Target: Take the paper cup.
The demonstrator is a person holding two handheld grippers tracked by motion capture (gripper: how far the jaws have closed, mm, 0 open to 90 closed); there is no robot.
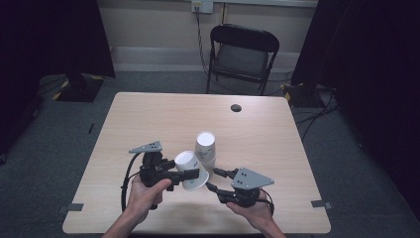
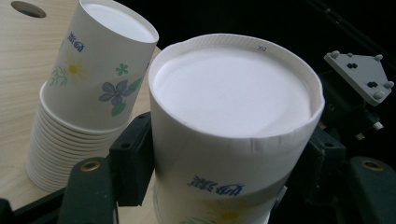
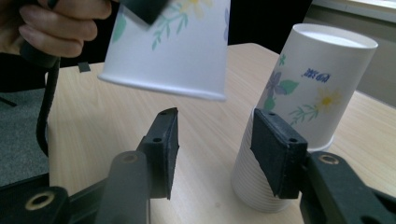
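A white paper cup with a flower print hangs bottom-up and tilted above the table, and my left gripper is shut on its sides. In the left gripper view the cup sits between both pads. A stack of several like cups stands upside down on the table just behind it; its top cup leans a little. My right gripper is open in front of the stack. Its right pad is close to the stack's lower rims, and the held cup hangs above its left pad.
The light wooden table has a round cable hole near its far edge. A black folding chair stands behind the table, with cables on the floor to its right. Dark curtains hang at both sides.
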